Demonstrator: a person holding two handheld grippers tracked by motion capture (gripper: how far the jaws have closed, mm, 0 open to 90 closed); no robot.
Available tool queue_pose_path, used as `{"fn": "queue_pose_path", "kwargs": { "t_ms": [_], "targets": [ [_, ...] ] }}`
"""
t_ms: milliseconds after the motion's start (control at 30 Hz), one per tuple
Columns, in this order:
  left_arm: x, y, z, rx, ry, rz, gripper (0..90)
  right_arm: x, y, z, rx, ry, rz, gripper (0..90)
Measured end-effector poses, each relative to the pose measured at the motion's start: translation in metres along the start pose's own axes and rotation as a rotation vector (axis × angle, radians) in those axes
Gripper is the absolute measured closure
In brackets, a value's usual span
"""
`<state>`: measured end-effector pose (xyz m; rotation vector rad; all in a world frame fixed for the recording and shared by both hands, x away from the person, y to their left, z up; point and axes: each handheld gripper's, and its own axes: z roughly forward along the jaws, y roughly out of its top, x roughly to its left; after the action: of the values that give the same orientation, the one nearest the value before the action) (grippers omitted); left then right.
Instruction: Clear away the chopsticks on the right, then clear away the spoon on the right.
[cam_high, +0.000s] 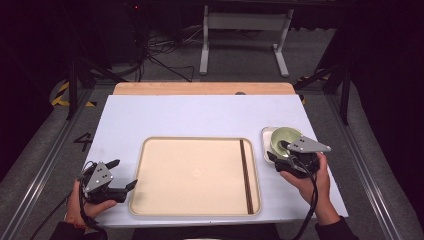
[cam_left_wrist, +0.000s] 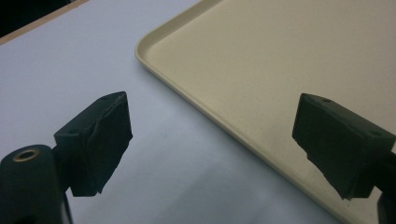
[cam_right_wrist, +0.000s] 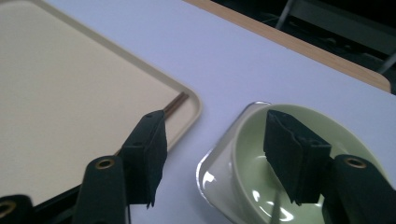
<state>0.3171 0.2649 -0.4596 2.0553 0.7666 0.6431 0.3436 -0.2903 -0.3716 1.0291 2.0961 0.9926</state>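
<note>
A pale green bowl (cam_high: 287, 137) sits in a shiny square dish (cam_high: 266, 133) right of a beige tray (cam_high: 195, 175). Dark chopsticks (cam_high: 245, 175) lie along the tray's right side. My right gripper (cam_high: 276, 151) is open at the bowl's near-left side. In the right gripper view the gripper (cam_right_wrist: 219, 154) straddles the wall of the bowl (cam_right_wrist: 327, 130), one jaw inside and the other outside over the table beside the dish (cam_right_wrist: 210, 172). My left gripper (cam_high: 125, 173) is open and empty at the tray's left edge. In the left gripper view the gripper (cam_left_wrist: 219, 144) spans the rim of the tray (cam_left_wrist: 187, 93).
The white tabletop (cam_high: 200, 115) stretches bare behind the tray, with a wooden strip (cam_high: 202, 88) along its far edge. Past it are a floor with cables and a white table frame (cam_high: 245, 22). The tip of the chopsticks (cam_right_wrist: 176, 102) lies in the tray's corner.
</note>
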Motion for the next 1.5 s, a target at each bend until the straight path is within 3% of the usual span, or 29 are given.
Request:
{"fn": "queue_pose_path", "kwargs": {
  "t_ms": [200,433,567,600,700,1067,1233,1333,1500],
  "targets": [
    [0.001,0.001,0.001,-0.001,0.000,0.000,12.8,-0.016,-0.009,-0.001,0.057,-0.005,0.053,35.7],
    [0.000,0.003,0.003,-0.003,-0.003,0.009,12.8,-0.025,-0.021,-0.004,0.087,-0.040,0.082,34.7],
    [0.000,0.004,0.005,-0.001,-0.005,0.020,12.8,-0.030,-0.025,-0.005,0.106,-0.046,0.118,34.8],
    [0.001,0.004,0.006,0.004,-0.008,0.017,12.8,-0.035,-0.029,-0.005,0.122,-0.051,0.151,34.9],
    [0.001,0.005,0.007,-0.001,-0.016,0.012,12.8,-0.039,-0.031,-0.005,0.121,-0.051,0.166,36.0],
    [0.000,0.007,0.009,0.005,-0.018,0.022,12.7,-0.053,-0.045,-0.013,0.106,-0.073,0.222,69.5],
    [0.000,0.007,0.009,0.009,-0.022,0.023,12.7,-0.052,-0.050,-0.015,0.126,-0.083,0.227,76.3],
    [-0.001,0.007,0.010,0.010,-0.023,0.020,12.7,-0.056,-0.055,-0.016,0.124,-0.064,0.247,81.6],
    [-0.001,0.008,0.010,0.012,-0.021,0.018,12.7,-0.061,-0.057,-0.017,0.118,-0.049,0.263,83.0]
  ]
}}
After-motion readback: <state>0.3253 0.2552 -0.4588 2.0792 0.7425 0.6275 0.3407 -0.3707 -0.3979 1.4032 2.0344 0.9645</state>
